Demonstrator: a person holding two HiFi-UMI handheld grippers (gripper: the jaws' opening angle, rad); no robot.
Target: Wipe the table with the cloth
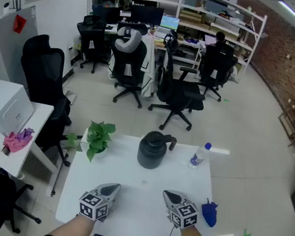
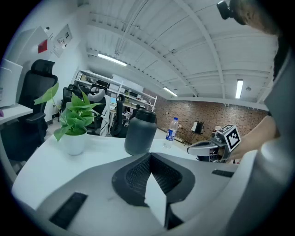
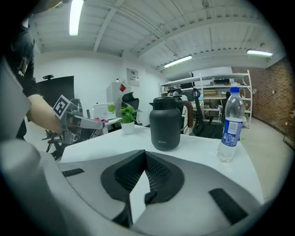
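Note:
A blue cloth (image 1: 209, 213) lies crumpled at the right edge of the white table (image 1: 139, 208), just right of my right gripper (image 1: 170, 195). Neither gripper touches it. My left gripper (image 1: 112, 188) hovers over the near left part of the table. Both point away from me toward the far side. In the left gripper view the jaws (image 2: 150, 157) meet at their tips with nothing between them. The right gripper view shows the same: jaws (image 3: 145, 155) shut and empty. The cloth shows in neither gripper view.
A black jug (image 1: 153, 149) stands at the far middle of the table. A water bottle (image 1: 199, 154) stands to its right and a potted plant (image 1: 99, 137) at the far left corner. Office chairs (image 1: 179, 94) and a side desk (image 1: 20, 133) surround the table.

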